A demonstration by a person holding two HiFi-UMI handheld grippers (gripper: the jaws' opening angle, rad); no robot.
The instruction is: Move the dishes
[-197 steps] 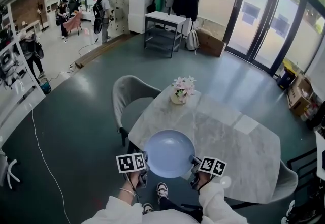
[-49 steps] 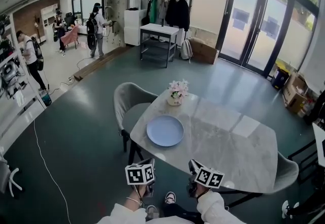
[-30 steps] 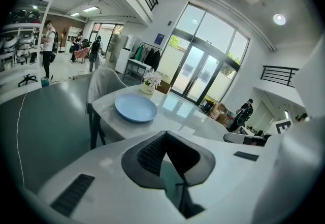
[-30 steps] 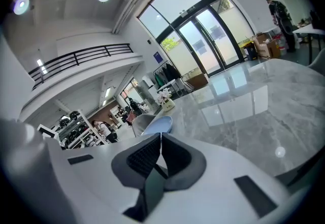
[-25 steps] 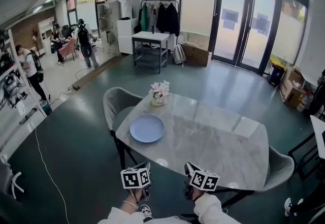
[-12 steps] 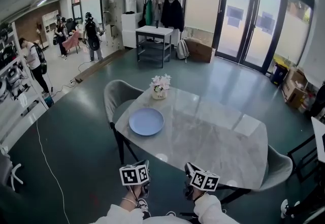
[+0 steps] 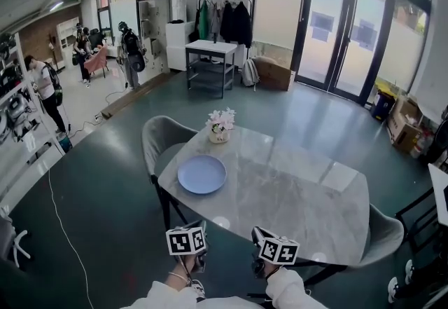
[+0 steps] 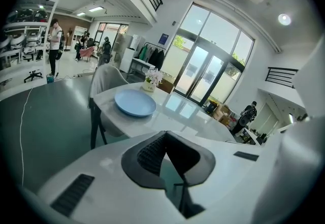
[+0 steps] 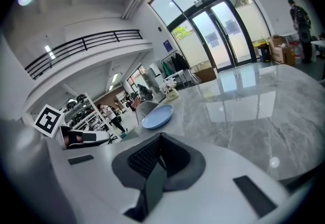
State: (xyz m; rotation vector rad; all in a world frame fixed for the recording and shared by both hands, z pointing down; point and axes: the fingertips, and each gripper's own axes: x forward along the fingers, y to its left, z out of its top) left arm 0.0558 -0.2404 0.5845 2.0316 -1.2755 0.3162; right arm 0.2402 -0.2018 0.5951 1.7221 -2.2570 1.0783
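Both grippers are hanging empty in front of the table, and the plate is lying well ahead of them.

The left gripper (image 8: 165, 133) and the right gripper (image 9: 160, 136) are being held low and close to the person's body, short of the near edge of the marble table (image 7: 301, 195), each with its jaws pressed together on nothing. The blue plate (image 7: 201, 174) is resting flat on the table, well ahead of the left gripper and a little to its left, and further left of the right gripper, out of reach of both. It is sitting before the grey chair (image 7: 162, 136), probably as a place setting, with the flower pot (image 7: 218, 132) beyond it. I judge the plate is already put down, so the hands are resting.
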